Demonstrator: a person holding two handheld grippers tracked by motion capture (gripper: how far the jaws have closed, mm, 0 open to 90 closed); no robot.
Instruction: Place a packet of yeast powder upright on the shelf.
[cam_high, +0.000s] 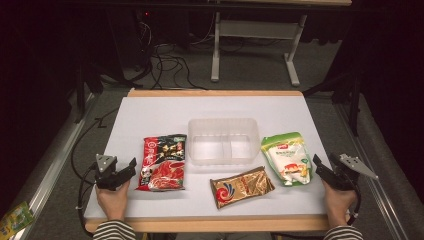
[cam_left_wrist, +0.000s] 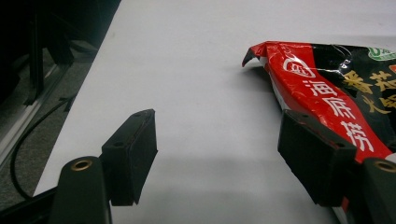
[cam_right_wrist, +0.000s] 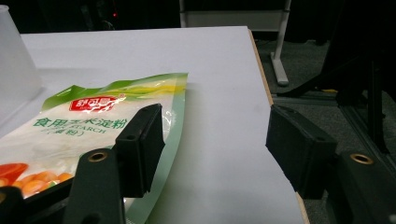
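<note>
Here both tools, left (cam_high: 131, 167) and right (cam_high: 318, 165), gape wide beside the packets.

Red-and-black packet (cam_high: 162, 163) flat at table's left, green-and-white starch pouch (cam_high: 287, 157) flat at right

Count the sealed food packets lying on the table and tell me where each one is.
3. The red-and-black packet lies left of the clear plastic container, the gold packet in front of it, and the green-and-white starch packet to its right. None seems hidden.
</note>
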